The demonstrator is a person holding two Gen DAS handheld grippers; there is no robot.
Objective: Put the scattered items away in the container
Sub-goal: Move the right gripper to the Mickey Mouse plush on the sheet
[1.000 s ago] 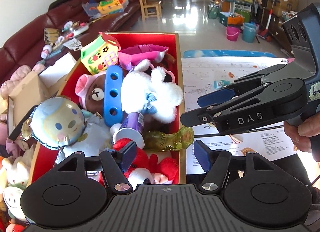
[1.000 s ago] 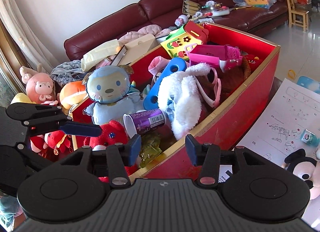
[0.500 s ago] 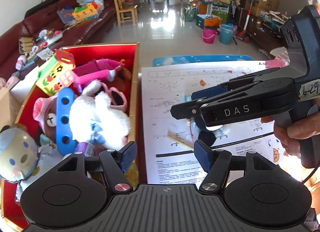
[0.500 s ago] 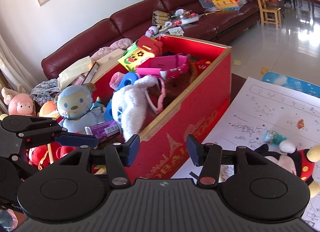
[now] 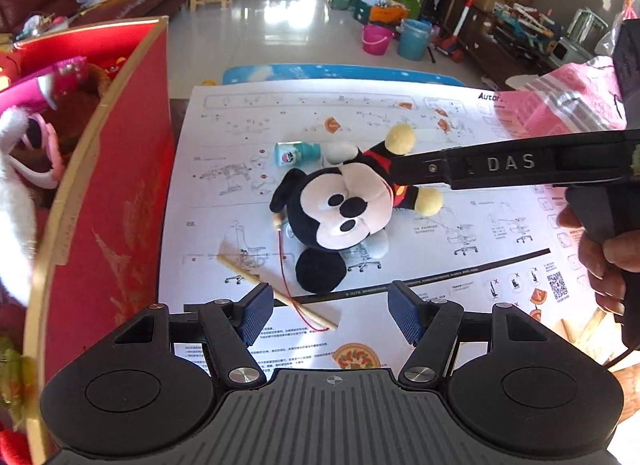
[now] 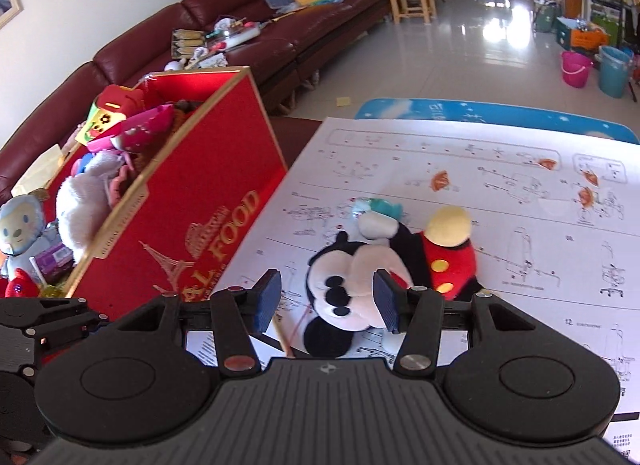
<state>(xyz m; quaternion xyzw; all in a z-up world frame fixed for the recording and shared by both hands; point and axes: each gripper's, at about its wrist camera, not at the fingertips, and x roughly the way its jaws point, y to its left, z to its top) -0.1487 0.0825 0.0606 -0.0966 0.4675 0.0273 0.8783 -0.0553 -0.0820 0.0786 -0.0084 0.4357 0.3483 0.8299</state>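
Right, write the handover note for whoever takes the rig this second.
Left gripper: open, empty, low over the instruction sheet.
Right gripper: open, straddling the Mickey plush, not yet closed.
Red box sits left of the sheet, already packed with toys.
Left to do: Mickey, the small teal bottle beside it, and the wooden stick with red string.
Likely next: close the right gripper on Mickey and carry it to the box.

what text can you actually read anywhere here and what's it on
"DAS": on the arm of the right gripper, seen from the left wrist.
"FOOD", above it "AL": gold print on the red box.
"Autor", cut off: top edge of the instruction sheet.
"12.": step number on the sheet.
Sheet's small print, QR code, bottle label: too small to read.
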